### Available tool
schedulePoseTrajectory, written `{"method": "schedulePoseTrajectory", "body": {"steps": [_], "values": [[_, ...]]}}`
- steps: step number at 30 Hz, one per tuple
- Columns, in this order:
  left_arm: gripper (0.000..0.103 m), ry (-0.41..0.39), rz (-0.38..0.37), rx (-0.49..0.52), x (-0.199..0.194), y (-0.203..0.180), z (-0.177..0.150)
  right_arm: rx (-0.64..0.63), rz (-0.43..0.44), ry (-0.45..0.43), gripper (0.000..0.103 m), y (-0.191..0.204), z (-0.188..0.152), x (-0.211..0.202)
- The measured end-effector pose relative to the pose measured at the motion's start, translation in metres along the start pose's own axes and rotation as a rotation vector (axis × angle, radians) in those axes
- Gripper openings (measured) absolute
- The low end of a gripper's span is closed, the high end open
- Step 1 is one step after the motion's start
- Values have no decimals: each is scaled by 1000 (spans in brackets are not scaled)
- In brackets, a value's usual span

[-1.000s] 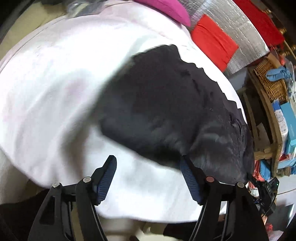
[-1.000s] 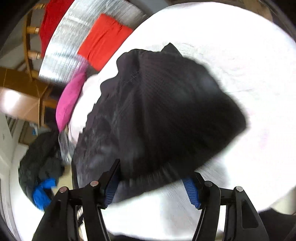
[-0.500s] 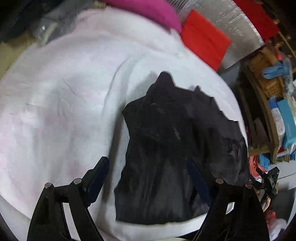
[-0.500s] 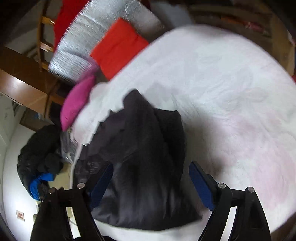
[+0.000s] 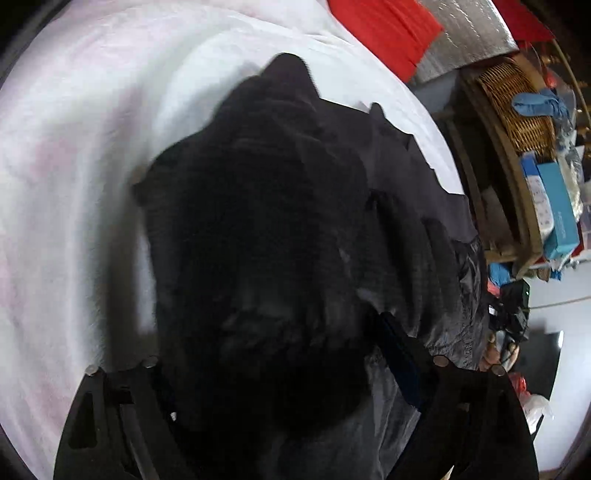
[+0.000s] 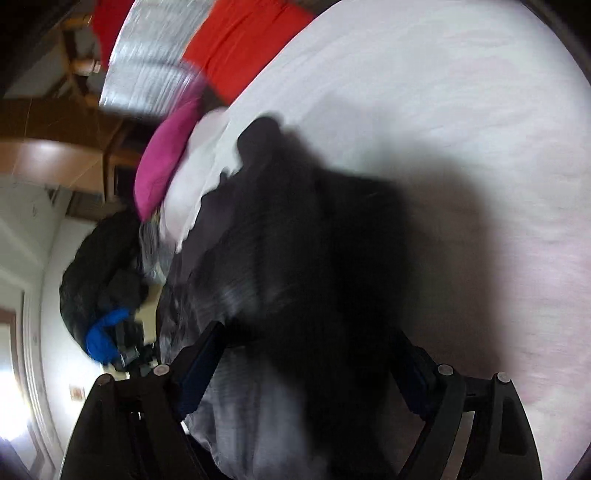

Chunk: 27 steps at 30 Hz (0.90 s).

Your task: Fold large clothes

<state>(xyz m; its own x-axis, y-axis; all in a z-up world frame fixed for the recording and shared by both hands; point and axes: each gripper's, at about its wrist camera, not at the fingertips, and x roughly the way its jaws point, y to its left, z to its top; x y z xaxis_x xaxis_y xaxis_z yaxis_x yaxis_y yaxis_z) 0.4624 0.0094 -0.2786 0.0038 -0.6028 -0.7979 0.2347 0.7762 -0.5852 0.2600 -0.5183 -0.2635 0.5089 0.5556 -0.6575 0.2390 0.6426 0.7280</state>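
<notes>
A large black garment (image 5: 258,221) lies bunched on the white bed cover (image 5: 66,184); the picture is blurred by motion. My left gripper (image 5: 280,354) hovers close over its near end with jaws still opening. Dark cloth fills the gap, and no pad visibly presses on it. The left finger is lost in the dark fabric, while the right blue pad (image 5: 399,354) shows. In the right wrist view the same garment (image 6: 314,240) sits between the wide-apart fingers of my right gripper (image 6: 306,365), which is open, with a greyer fold near its left pad (image 6: 199,369).
At the bed's far end lie a pink pillow (image 6: 166,158), a red cloth (image 5: 380,29) and a silver foil mat (image 5: 472,33). A wicker basket (image 5: 517,107) and blue boxes (image 5: 554,206) crowd a shelf beside the bed. A dark pile with blue cloth (image 6: 103,273) sits on the floor.
Both grippers have moved in low over the black garment, which now fills each view. Both pairs of jaws stand wider than a second ago.
</notes>
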Motion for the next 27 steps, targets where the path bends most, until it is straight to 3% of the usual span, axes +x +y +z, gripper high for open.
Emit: {"method": "schedulePoseTrajectory", "body": {"steps": [4, 8, 10, 12, 15, 17, 19, 21, 27], "values": [[91, -13, -28, 15, 6, -12, 0, -42, -19, 41, 91, 18, 0, 29], [91, -58, -65, 64, -2, -26, -3, -118, 87, 31, 91, 49, -7, 21], [91, -72, -64, 74, -2, -26, -6, -162, 35, 26, 91, 57, -11, 24], [91, -55, -6, 61, 8, -22, -10, -87, -30, 58, 88, 40, -9, 40], [91, -60, 25, 68, 16, -28, -13, -63, -42, 38, 82, 39, -10, 41], [79, -100, 15, 56, 9, -31, -15, -88, -76, 8, 73, 49, -15, 37], [51, -140, 35, 54, 1, -36, -16, -114, -119, -23, 57, 62, -22, 35], [35, -179, 24, 67, -8, -43, -18, -138, -139, -56, 49, 72, -26, 30], [28, -279, -14, 136, -38, -87, -33, -160, -125, -157, 40, 98, -37, -1]]}}
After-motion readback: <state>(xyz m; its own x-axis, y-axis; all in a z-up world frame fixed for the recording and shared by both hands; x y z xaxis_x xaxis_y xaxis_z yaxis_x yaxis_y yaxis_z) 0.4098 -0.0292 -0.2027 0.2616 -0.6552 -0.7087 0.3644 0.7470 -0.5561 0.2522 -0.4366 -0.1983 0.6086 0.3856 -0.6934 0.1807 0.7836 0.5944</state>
